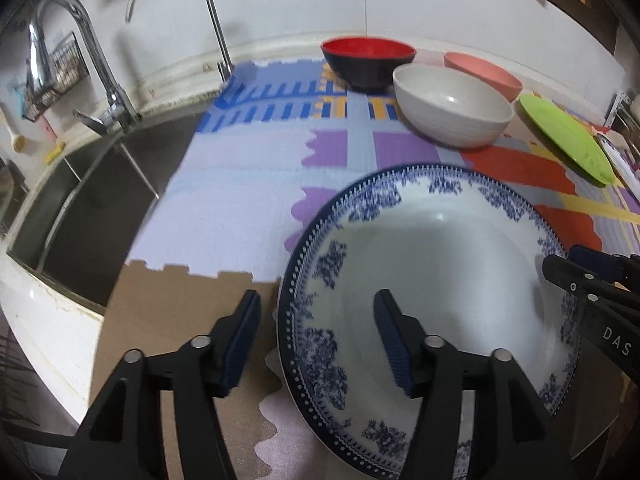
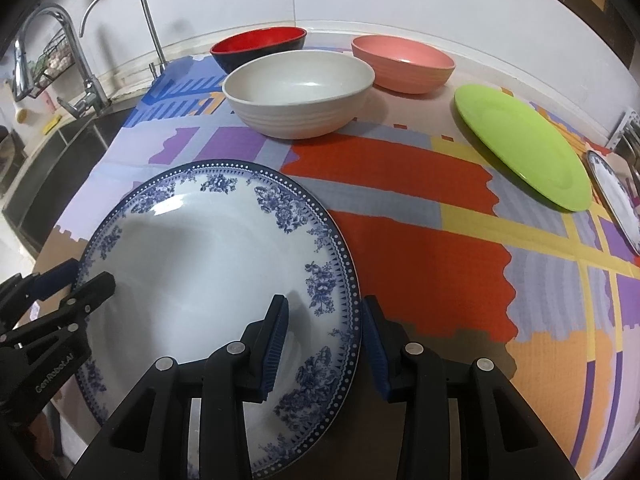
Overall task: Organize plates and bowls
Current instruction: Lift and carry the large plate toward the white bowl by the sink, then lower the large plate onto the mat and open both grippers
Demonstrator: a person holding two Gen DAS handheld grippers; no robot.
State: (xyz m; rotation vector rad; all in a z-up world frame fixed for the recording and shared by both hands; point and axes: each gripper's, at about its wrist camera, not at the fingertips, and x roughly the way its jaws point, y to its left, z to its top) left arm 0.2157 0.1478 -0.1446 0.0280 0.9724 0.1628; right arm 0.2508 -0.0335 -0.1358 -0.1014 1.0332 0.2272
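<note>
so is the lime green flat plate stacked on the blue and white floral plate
No, the lime green flat plate lies apart on the mat, right of the blue and white floral plate.

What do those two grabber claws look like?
Both grippers, left and right, are black plastic, each with two angular fingers joined by silver round pins. The fingertips carry dark blue ribbed pads. White letters are printed on the sides: "DAS" shows on one, "GenRobot.AI" on the other. No cables or sleeves are visible.
</note>
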